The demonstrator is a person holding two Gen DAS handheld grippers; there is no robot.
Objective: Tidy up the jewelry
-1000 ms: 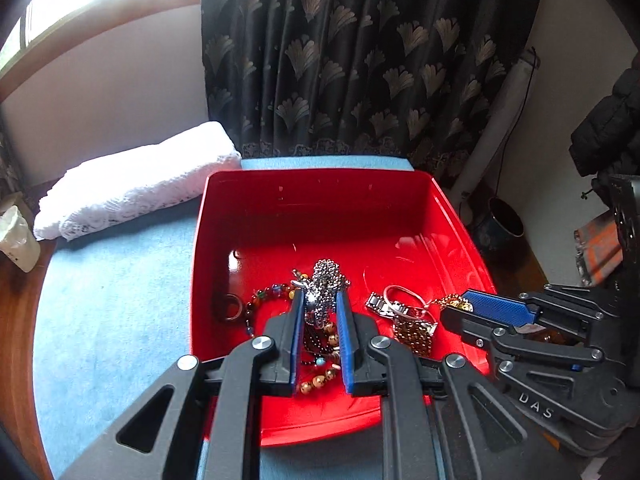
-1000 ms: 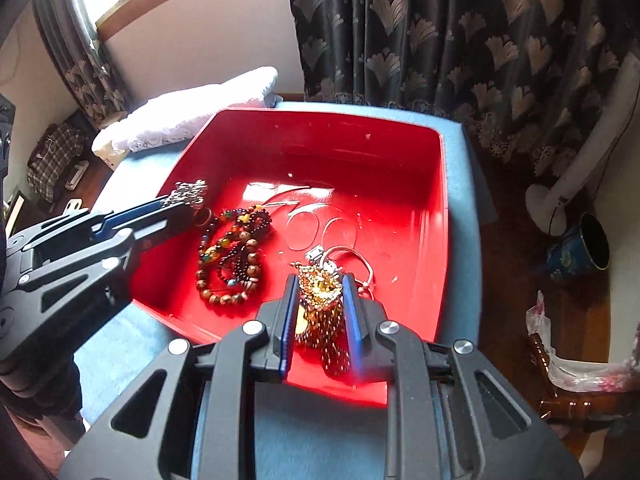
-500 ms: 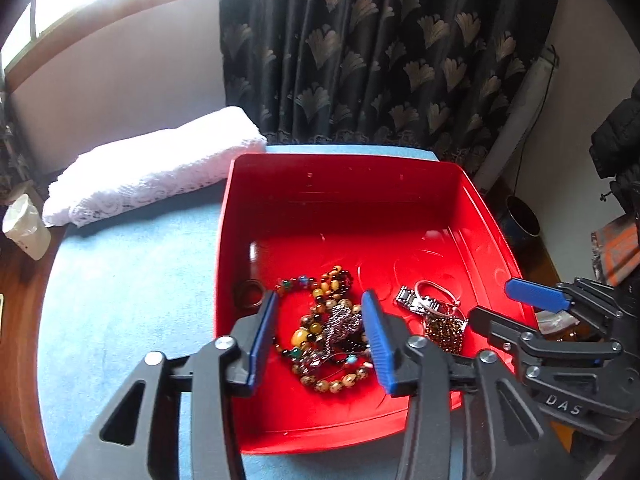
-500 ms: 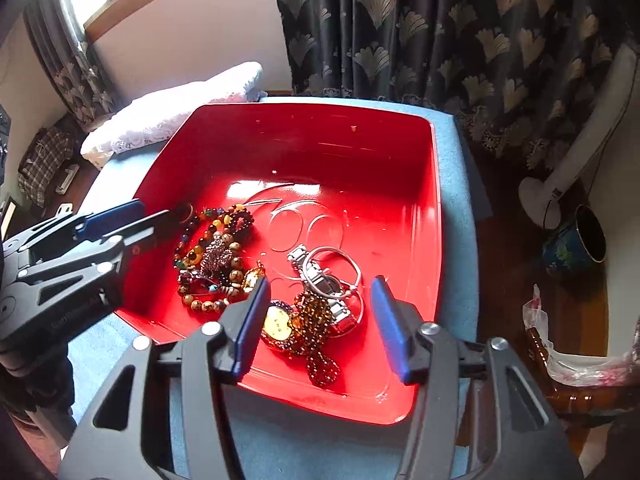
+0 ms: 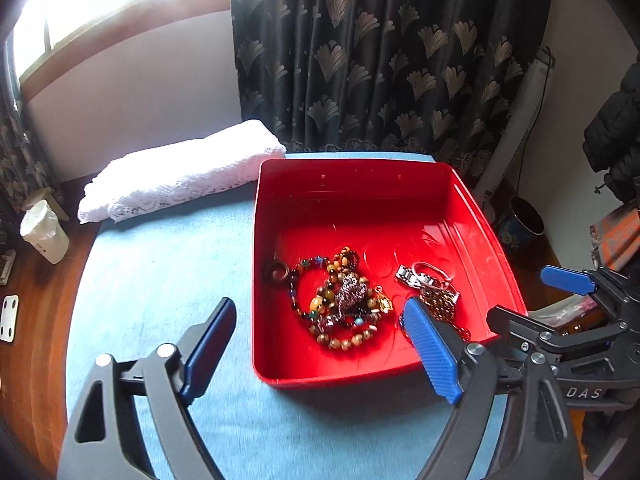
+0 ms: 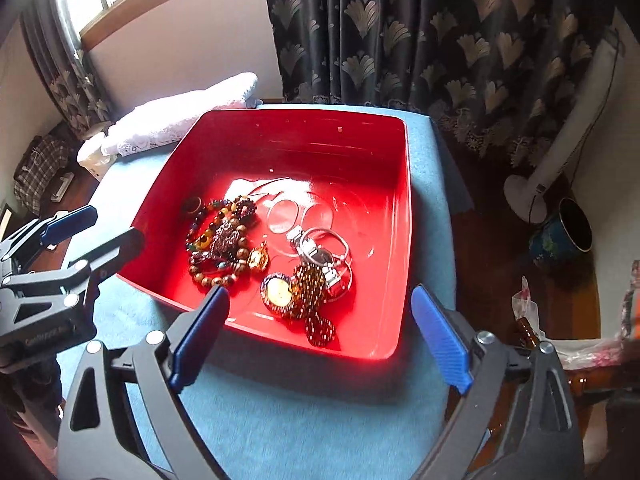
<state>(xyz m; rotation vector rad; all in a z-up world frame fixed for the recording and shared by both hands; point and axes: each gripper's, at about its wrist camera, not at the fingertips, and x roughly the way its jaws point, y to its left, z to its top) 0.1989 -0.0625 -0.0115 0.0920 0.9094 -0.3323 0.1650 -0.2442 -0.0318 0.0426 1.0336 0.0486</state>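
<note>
A red tray (image 5: 360, 176) stands on the blue-covered table. In it lie a heap of beaded bracelets (image 5: 340, 304) topped by a silvery chain piece, a dark ring (image 5: 277, 271), a silver watch (image 6: 320, 256) and a gold watch with a beaded band (image 6: 296, 292). My left gripper (image 5: 320, 344) hangs over the tray's near edge, jaws opening wide, nothing between them. My right gripper (image 6: 320, 336) is over the near right corner, jaws also opening and empty. Each gripper shows in the other's view: the right gripper (image 5: 520, 294) and the left gripper (image 6: 108, 228).
A folded white lace cloth (image 5: 180, 168) lies at the table's far left. A dark patterned curtain (image 5: 380, 60) hangs behind. On the floor to the right stand a white fan base (image 6: 528, 196) and a blue pot (image 6: 560, 236). A white bin (image 5: 44, 232) sits at the left.
Both grippers went from shut to wide open, letting go of the silvery chain piece and the gold beaded watch, which now lie in the tray. Both drew back toward the near edge.
</note>
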